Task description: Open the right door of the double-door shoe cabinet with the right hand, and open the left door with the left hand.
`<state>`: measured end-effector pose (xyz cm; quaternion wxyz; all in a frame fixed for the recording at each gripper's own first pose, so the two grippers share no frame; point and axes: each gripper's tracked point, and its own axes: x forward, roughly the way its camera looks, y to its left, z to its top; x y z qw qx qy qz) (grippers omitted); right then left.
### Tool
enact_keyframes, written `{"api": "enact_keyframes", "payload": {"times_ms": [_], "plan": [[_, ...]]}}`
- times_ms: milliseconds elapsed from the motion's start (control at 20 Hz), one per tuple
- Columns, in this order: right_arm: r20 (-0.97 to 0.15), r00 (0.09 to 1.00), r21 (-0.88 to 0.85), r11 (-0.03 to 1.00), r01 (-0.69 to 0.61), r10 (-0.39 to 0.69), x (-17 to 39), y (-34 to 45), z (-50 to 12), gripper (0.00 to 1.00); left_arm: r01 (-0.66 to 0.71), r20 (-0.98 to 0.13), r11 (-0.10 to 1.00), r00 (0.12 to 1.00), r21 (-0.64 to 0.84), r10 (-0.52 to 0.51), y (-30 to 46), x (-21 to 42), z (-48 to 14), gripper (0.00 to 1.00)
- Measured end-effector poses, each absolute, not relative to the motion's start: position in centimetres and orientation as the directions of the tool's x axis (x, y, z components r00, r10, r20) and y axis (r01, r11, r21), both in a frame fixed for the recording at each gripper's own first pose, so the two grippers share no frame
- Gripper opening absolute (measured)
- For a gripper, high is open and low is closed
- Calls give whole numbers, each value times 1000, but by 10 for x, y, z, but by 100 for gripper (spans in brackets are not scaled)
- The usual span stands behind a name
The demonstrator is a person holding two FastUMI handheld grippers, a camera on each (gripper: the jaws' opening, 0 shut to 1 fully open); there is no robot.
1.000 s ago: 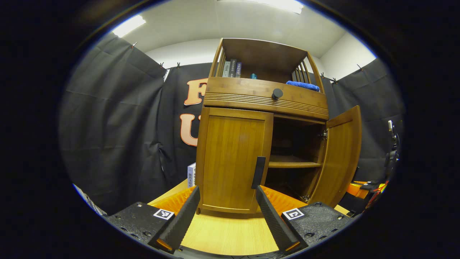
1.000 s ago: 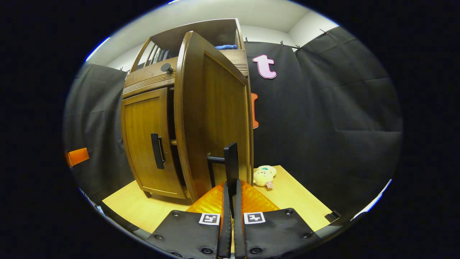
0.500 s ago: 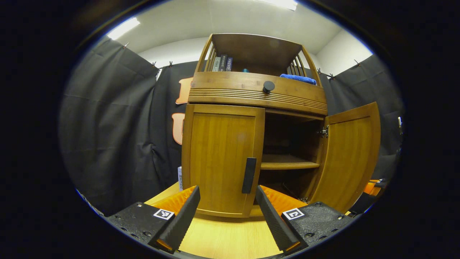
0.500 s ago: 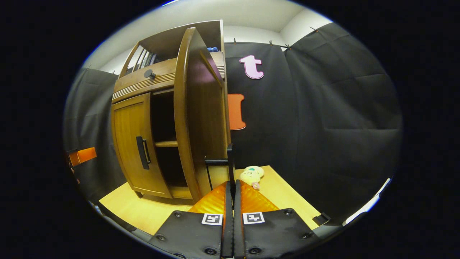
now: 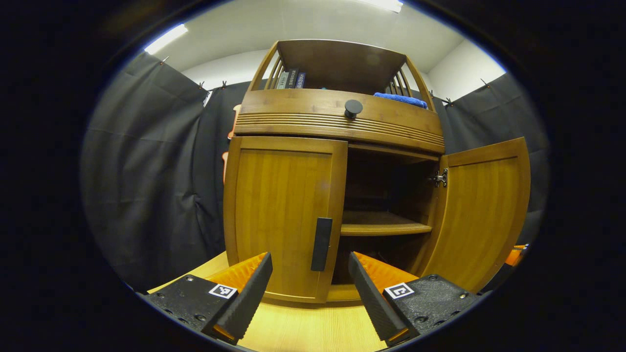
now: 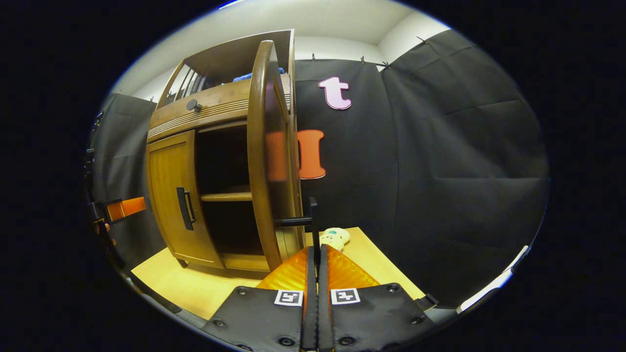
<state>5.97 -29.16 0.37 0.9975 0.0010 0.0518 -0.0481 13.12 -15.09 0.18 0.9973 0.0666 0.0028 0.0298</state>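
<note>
The wooden shoe cabinet (image 5: pixel 337 122) stands on a light wood table. Its left door (image 5: pixel 279 215) is closed, and its black vertical handle (image 5: pixel 321 243) lies just beyond my left gripper (image 5: pixel 310 264), in line with the gap between the open fingers. The right door (image 5: pixel 481 210) stands wide open, showing an inner shelf (image 5: pixel 381 225). In the right gripper view that door (image 6: pixel 261 146) appears nearly edge-on, and my right gripper (image 6: pixel 315 252) is shut on its black handle (image 6: pixel 313 220). The left door's handle (image 6: pixel 183 208) and the left gripper (image 6: pixel 122 208) appear at the far left.
Above the doors is a drawer with a round black knob (image 5: pixel 353 108). Books (image 5: pixel 288 79) and a blue cloth (image 5: pixel 398 99) sit on the top shelf. A small plush toy (image 6: pixel 333 237) lies on the table (image 6: pixel 195 288) behind the open door. Black cloth walls surround the booth.
The right door has swung farther open with my right gripper on its handle. My left gripper has shifted right and closer, so the left door's handle now lines up between its fingers.
</note>
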Motion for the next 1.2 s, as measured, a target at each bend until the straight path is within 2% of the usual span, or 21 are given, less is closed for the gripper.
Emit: {"api": "enact_keyframes", "payload": {"times_ms": [50,100,300,500,550,600,650,750,850,900,1200], "plan": [[-100,989,3,994,113,-112,56,-298,6,7,-54,-1,989,999,136,54,-154,138,1,95],[-100,986,9,991,134,-133,54,-308,8,8,-48,-4,990,999,136,49,-157,146,-2,92],[-95,983,16,987,162,-160,43,-317,9,8,-18,-11,991,1000,134,20,-169,178,-9,92],[-65,990,-44,992,119,-122,40,-299,22,8,-26,-18,990,999,137,28,-166,206,-23,92],[-60,991,-59,991,119,-122,40,-297,25,9,-32,-20,990,999,140,35,-163,213,-26,95],[-53,991,-70,990,122,-126,37,-296,28,10,-40,-20,989,999,140,44,-160,222,-28,92],[-49,991,-75,989,124,-128,37,-296,30,1,-48,-21,989,998,139,52,-157,228,-32,92],[-61,988,-71,988,137,-141,35,-299,28,3,-55,-28,990,998,129,59,-150,242,-38,92],[-83,985,-59,988,145,-150,31,-301,25,31,-62,-35,991,997,118,67,-143,250,-43,92],[-87,983,-59,986,157,-162,31,-304,24,30,-61,-35,992,997,114,65,-142,255,-45,92],[-94,978,-51,982,181,-186,23,-306,25,77,-25,-49,991,998,128,31,-144,277,-61,92]]}}
